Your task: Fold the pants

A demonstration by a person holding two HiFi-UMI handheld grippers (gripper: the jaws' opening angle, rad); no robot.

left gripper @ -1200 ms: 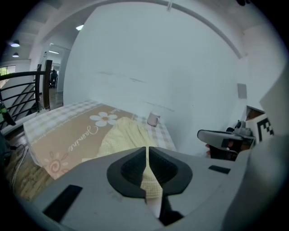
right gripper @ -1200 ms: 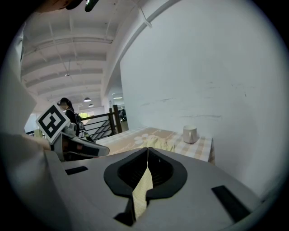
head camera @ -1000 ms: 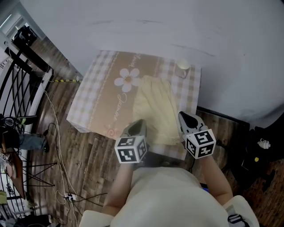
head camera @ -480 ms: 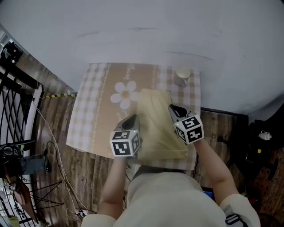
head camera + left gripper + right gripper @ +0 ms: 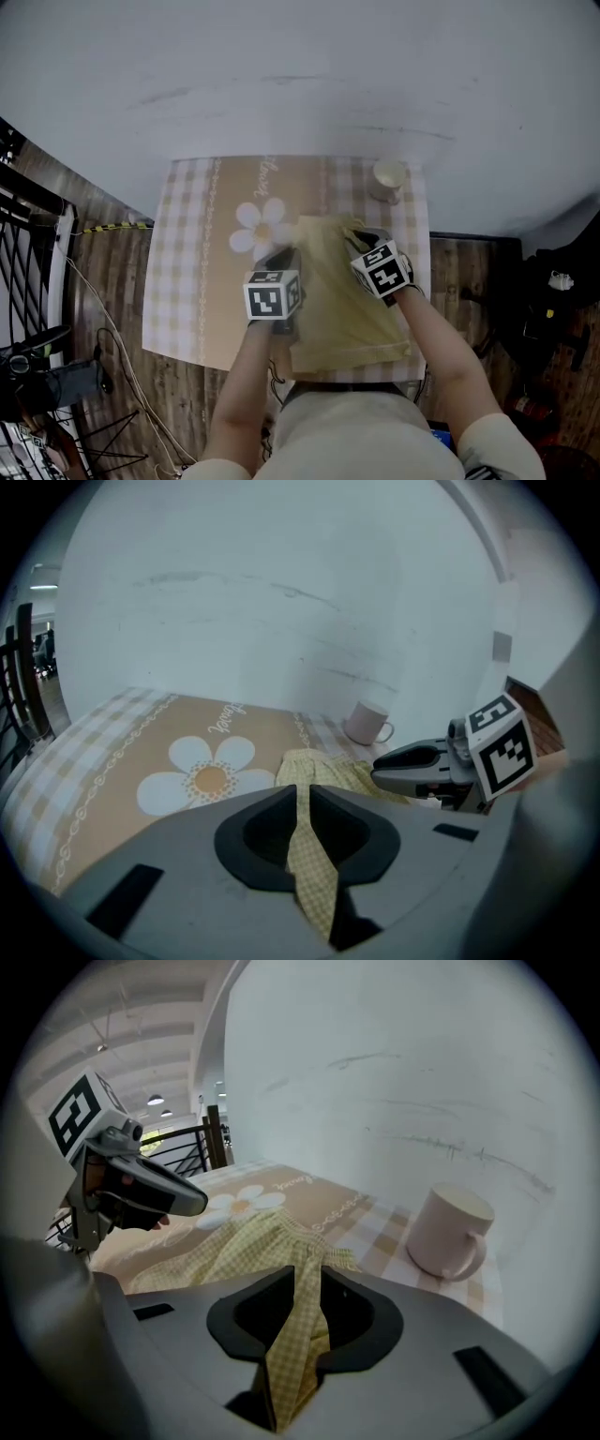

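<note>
- The yellow checked pants (image 5: 342, 300) lie on the counter (image 5: 187, 281), on the person's side of the mug (image 5: 388, 177); their long axis runs from just short of the mug towards the person
- The left gripper (image 5: 278, 255) has its fingers narrow and clamped on a strip of the cloth (image 5: 309, 855); it stands well apart from the mug, out to the mug's left in the head view
- The right gripper (image 5: 358, 240) is the one nearer the mug; its fingers have just been opening, and a fold of the cloth (image 5: 295, 1326) hangs loosely through the gap between them
- Ahead of both pairs of fingers, on the mug's side, the gathered waistband (image 5: 281, 1227) rests flat on the counter, near the mug but not touching it
- As a judgement, the coming move turns on that gap: the lifted edge has to come down forward, towards the mug, onto the waistband, with the left corner let go level with the right one, so that the fold lies square across the long axis
</note>
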